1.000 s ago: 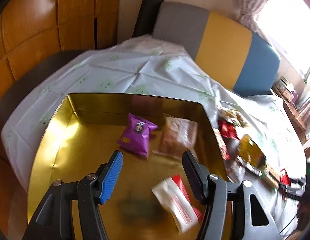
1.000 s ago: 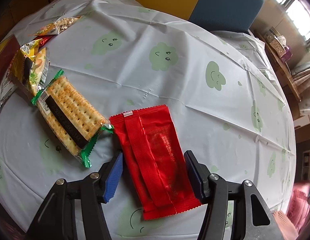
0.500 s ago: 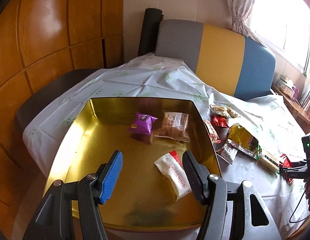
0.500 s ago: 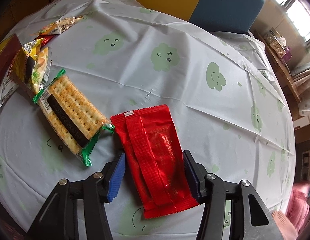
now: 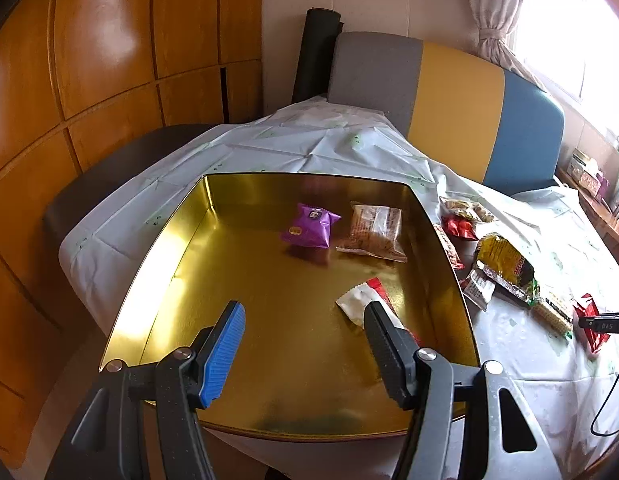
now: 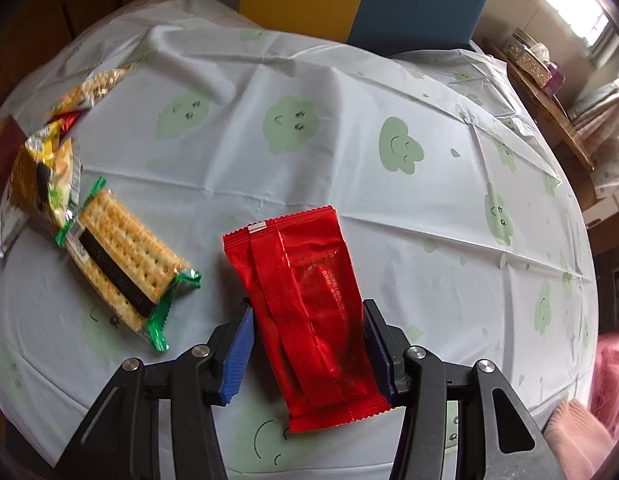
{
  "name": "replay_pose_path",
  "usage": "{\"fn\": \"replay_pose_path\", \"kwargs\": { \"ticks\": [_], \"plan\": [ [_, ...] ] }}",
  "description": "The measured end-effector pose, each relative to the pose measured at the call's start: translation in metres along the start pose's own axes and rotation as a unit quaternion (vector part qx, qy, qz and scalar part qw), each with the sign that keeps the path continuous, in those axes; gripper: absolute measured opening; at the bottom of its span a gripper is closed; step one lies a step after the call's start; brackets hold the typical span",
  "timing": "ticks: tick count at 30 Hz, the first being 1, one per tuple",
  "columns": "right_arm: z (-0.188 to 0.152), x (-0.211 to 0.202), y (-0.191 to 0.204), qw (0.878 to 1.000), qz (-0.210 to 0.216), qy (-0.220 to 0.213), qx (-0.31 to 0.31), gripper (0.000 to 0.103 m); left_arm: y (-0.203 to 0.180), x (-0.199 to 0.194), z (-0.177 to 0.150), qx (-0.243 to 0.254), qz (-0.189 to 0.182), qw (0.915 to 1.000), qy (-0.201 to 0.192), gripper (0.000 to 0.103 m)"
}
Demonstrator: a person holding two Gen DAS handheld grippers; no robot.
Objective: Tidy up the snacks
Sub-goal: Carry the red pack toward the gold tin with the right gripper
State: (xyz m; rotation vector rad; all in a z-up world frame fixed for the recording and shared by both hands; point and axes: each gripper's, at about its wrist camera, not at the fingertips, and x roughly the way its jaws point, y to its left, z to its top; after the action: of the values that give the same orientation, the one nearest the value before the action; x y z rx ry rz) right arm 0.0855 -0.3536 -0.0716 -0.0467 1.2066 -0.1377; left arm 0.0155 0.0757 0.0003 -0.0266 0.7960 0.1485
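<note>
A gold tin tray [image 5: 177, 256] sits on the table and holds a purple packet [image 5: 309, 227], a clear packet of brown snacks [image 5: 373, 227] and a white and red packet [image 5: 359, 304]. My left gripper [image 5: 305, 316] is open and empty above the tray's near side. My right gripper [image 6: 307, 320] straddles a red foil packet [image 6: 305, 296] lying flat on the tablecloth; its jaws stand close on both sides, with a small gap at the left pad [image 6: 239, 344]. A cracker pack with green ends [image 6: 121, 260] lies to the left.
More snack packets [image 5: 505, 268] lie on the cloth right of the tray; they also show in the right wrist view [image 6: 45, 168]. A grey, yellow and blue chair back [image 5: 449, 104] stands behind the table. The white cloth with green faces [image 6: 389, 120] covers the table.
My left gripper has pulled up and back from the tray, leaving the white and red packet in it. My right gripper's jaws have narrowed around the red packet.
</note>
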Motion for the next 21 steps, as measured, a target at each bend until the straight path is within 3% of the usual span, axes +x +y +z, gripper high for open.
{"fn": "replay_pose_path", "kwargs": {
  "ticks": [4, 8, 14, 21],
  "plan": [
    [0.006, -0.023, -0.010, 0.997, 0.047, -0.042, 0.043, 0.052, 0.008, 0.001, 0.001, -0.008, -0.001, 1.0000, 0.001, 0.063],
    [0.015, -0.053, 0.011, 0.992, 0.101, -0.068, 0.040, 0.052, 0.017, 0.001, 0.003, -0.018, 0.004, 0.9998, -0.003, 0.063],
    [0.020, -0.087, 0.109, 0.979, 0.184, -0.084, -0.042, 0.052, 0.028, 0.002, 0.002, -0.030, -0.001, 0.9996, -0.003, 0.063],
    [0.015, -0.104, 0.232, 0.952, 0.265, -0.079, -0.134, 0.052, 0.039, 0.001, 0.001, -0.033, 0.015, 0.9993, -0.004, 0.063]
  ]
}}
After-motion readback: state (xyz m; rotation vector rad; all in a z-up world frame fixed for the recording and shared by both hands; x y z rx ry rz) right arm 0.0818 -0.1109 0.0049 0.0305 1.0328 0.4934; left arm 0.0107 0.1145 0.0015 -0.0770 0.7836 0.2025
